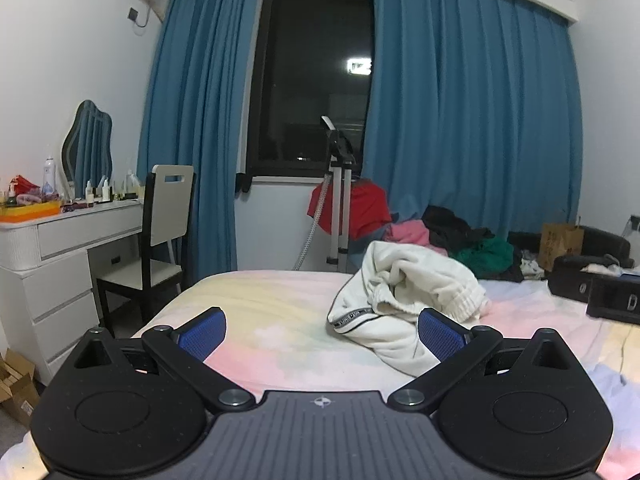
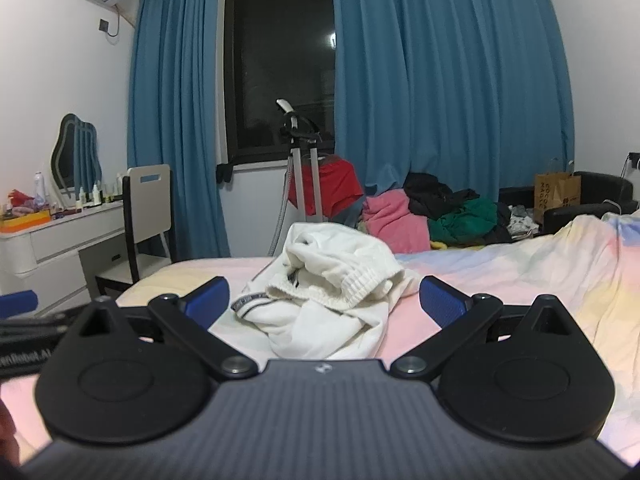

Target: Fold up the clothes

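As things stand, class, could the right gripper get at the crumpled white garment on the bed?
Probably yes: the right gripper is open, the crumpled white garment lies directly ahead between its fingers, and nothing blocks the way.

My room is evenly lit from overhead, a lamp glares in the dark window point(image 1: 316, 76), and fisheye bends the curtains point(image 1: 472, 112) beside it.

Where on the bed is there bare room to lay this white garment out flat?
The bare sheet left of the crumpled white garment, running to the bed's edge by the chair, is free. The far end is crowded with the clothes pile; black cases sit to the right. Both the left gripper and the right gripper are open and empty.
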The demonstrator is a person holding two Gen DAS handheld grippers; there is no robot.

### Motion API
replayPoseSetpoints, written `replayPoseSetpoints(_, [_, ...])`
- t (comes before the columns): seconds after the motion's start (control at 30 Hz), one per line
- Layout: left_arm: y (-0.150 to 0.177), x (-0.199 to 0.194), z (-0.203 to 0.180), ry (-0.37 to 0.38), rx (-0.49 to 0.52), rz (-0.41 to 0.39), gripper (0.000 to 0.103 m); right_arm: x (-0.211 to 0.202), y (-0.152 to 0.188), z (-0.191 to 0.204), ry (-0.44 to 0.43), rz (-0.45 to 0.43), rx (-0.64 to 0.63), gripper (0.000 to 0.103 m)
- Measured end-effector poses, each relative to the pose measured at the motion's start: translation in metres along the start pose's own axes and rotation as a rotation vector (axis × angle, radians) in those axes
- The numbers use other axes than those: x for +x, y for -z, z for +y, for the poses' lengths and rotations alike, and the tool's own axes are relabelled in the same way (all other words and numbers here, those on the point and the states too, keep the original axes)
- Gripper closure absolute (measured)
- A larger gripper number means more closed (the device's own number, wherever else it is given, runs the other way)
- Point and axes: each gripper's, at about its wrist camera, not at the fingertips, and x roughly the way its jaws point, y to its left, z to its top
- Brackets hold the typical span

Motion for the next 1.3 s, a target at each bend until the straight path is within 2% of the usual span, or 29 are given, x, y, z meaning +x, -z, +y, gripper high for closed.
replayPoseSetpoints(0.23, [-0.009,-0.011,0.006,-0.033,-0.003,-0.037,0.000,-0.007,-0.026,0.002,0.025,-0.007,0.140,0.000])
replayPoseSetpoints(0.5, [0.002,-0.006,0.005,-0.001,-0.001,-0.010,0.000,-0.006,-0.008,-0.008,0.028,-0.027,0.119,0.002])
replayPoseSetpoints(0.6, [0.011,-0.003,0.005,0.014,0.005,-0.005,0.000,-0.005,0.000,-0.015,0.029,-0.041,0.094,0.012])
replayPoseSetpoints(0.67, [0.017,0.000,0.005,0.023,0.010,0.008,0.000,-0.004,0.008,-0.019,0.035,-0.052,0.047,0.028])
replayPoseSetpoints(0.7, [0.019,0.002,0.005,0.029,0.005,0.016,0.000,-0.003,0.013,-0.021,0.040,-0.049,0.029,0.040])
replayPoseSetpoints(0.73, [0.020,0.004,0.006,0.035,-0.006,0.022,0.000,-0.002,0.017,-0.025,0.043,-0.040,0.028,0.048])
replayPoseSetpoints(0.77, [0.020,0.005,0.007,0.040,-0.016,0.025,0.000,0.000,0.019,-0.028,0.045,-0.026,0.039,0.053])
replayPoseSetpoints(0.83, [0.021,0.009,0.008,0.050,-0.031,0.030,0.000,0.002,0.020,-0.034,0.046,-0.004,0.076,0.073])
replayPoseSetpoints(0.9, [0.025,0.012,0.007,0.053,-0.029,0.046,0.000,0.002,0.017,-0.033,0.033,-0.014,0.101,0.077])
replayPoseSetpoints(1.0, [0.031,0.019,0.006,0.077,-0.034,0.083,0.000,-0.004,0.015,-0.028,0.016,-0.046,0.092,0.078])
replayPoseSetpoints(1.1, [0.035,0.032,0.005,0.120,-0.051,0.121,0.000,-0.010,0.013,-0.027,0.005,-0.042,0.115,0.078])
replayPoseSetpoints(1.2, [0.030,0.059,0.000,0.149,-0.083,0.149,0.000,-0.010,0.011,-0.037,0.024,-0.020,0.169,0.078])
replayPoseSetpoints(1.3, [0.020,0.101,-0.009,0.179,-0.108,0.169,0.001,0.001,0.015,-0.052,0.031,0.044,0.248,0.078])
